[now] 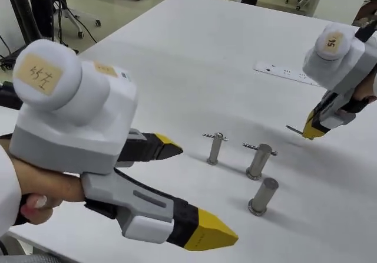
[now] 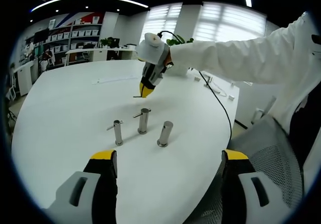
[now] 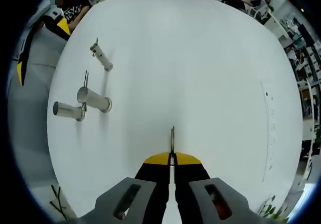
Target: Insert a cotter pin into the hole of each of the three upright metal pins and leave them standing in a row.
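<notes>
In the head view, the left gripper is held low in the foreground, its yellow-tipped fingers spread apart with nothing between them. The right gripper is seen at the far right, fingers closed on a thin wire cotter pin. On the smooth white bench three metal pins, brushed cylinders with flared bases, stand upright. Two are crossed by wire; the nearest, the bare metal pin, is judged the target.

In the left gripper view, the bare metal pin stands rightmost, and the right gripper hovers beyond the row.

In the right gripper view, the cotter pin projects straight ahead from the clamped fingers. Its leg should be levelled with the cross-hole, which is too small to be made out, and slid through gently. The pin may need steadying by the free fingers so that it is not toppled.
</notes>
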The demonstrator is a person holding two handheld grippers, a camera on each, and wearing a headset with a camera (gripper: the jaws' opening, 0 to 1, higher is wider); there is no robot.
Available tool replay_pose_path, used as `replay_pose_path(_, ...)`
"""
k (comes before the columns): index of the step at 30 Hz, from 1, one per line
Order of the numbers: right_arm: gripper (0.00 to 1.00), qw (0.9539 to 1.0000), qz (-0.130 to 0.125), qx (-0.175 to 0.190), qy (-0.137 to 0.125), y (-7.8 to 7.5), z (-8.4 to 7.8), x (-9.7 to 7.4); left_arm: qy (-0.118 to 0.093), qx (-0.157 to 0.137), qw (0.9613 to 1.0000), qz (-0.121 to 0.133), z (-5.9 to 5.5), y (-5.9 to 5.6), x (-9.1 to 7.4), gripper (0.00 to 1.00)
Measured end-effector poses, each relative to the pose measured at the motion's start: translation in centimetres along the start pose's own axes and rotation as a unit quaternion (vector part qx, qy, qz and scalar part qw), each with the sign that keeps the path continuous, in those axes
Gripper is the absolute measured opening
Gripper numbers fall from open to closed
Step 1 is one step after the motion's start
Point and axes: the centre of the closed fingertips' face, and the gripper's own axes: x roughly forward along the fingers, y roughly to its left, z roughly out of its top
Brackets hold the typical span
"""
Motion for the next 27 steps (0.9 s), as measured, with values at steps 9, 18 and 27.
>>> replay_pose_path(9,0.00,0.9973,-0.028,0.006,-0.068,2.0,0.6,-1.6,-0.005,0.000,1.0000,0.002,0.9,0.3,0.4,0.79)
replay_pose_path(18,0.00,0.9892,-0.060,0.021,-0.132,3.6,1.4,-3.6,-0.010,-0.004,0.9999,0.009,1.9,0.8,1.3,0.72)
replay_pose_path(27,0.00,0.9727,-0.086,0.059,-0.207,4.8,3.0,-5.8,-0.016,-0.004,0.9998,0.011,3.1,0.9,2.7,0.62)
